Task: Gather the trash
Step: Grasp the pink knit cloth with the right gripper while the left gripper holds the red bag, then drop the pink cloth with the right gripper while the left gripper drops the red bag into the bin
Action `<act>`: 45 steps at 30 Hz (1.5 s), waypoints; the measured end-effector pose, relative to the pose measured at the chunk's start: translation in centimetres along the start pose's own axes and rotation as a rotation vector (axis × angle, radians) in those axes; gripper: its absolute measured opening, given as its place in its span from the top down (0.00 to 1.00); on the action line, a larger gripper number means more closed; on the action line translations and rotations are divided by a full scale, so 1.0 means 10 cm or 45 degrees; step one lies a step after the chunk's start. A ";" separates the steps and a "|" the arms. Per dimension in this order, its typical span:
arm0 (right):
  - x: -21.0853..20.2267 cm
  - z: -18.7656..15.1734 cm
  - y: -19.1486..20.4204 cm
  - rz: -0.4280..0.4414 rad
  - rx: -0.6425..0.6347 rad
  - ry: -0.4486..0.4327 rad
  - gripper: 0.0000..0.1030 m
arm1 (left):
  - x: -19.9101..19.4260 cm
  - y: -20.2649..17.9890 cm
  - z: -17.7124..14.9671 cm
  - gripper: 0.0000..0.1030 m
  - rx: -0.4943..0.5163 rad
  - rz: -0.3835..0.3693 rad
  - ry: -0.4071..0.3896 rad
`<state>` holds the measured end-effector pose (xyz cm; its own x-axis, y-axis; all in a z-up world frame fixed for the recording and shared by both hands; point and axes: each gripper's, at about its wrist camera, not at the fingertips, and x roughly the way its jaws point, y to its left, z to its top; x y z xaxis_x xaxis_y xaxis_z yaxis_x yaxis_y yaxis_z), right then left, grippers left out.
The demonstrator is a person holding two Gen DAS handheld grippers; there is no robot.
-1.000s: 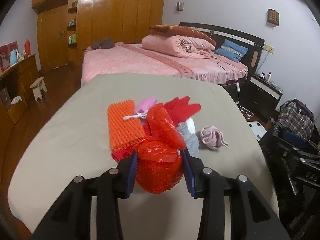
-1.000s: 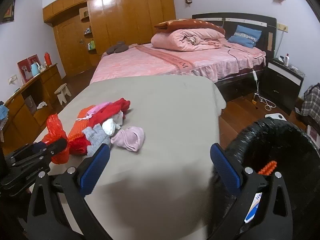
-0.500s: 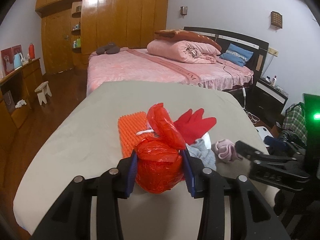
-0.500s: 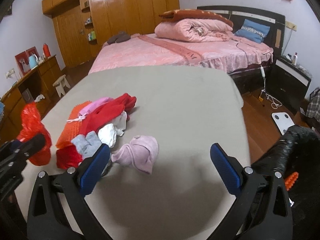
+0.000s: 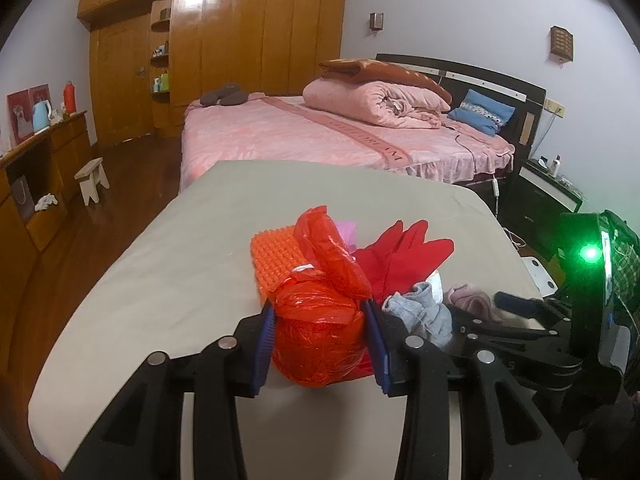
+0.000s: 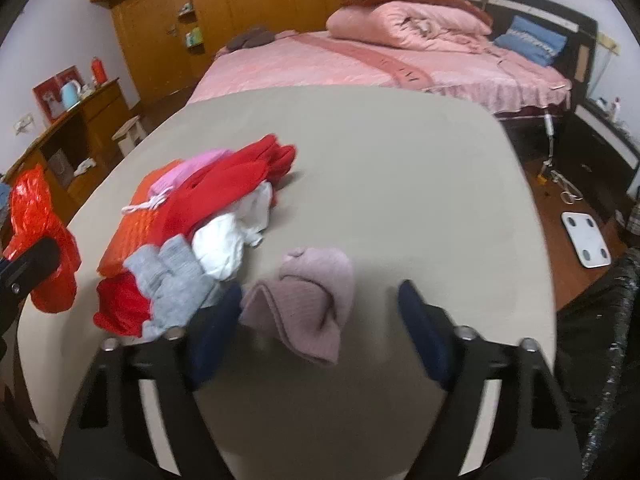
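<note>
Left gripper (image 5: 320, 344) clamped on red bag (image 5: 320, 340), lower centre; right gripper (image 6: 320, 320) spread wide around pink cloth (image 6: 308, 300); close squarely, clear of grey sock (image 6: 172, 276).

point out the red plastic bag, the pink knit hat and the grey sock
red plastic bag (image 5: 318, 340), left wrist view, on its bulging body between the claw fingers
pink knit hat (image 6: 308, 300), right wrist view, on its ribbed middle
grey sock (image 6: 174, 280), right wrist view, on its middle

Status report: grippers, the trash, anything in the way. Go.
Left gripper shut on red plastic bag. Right gripper open, straddling pink knit hat on the table. Grey glove beside its left finger.
</note>
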<state>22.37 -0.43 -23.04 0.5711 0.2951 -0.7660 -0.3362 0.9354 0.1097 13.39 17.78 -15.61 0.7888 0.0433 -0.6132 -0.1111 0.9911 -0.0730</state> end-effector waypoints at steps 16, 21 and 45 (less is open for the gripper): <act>-0.81 -0.01 -0.26 0.082 0.086 -0.132 0.63 | -0.16 -0.24 0.05 0.61 0.039 -0.058 -0.034; -1.23 -0.02 -0.48 0.058 0.102 -0.209 0.63 | -0.27 -0.48 0.10 0.61 0.077 -0.115 -0.052; -2.45 -0.66 -1.64 -0.175 0.264 -0.364 0.68 | -0.73 -2.10 0.19 0.61 0.316 -0.502 -0.099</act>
<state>8.94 -24.25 -10.18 0.7963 0.1793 -0.5777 -0.1001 0.9809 0.1665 11.13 -3.15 -8.10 0.7856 -0.3422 -0.5154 0.3462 0.9336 -0.0922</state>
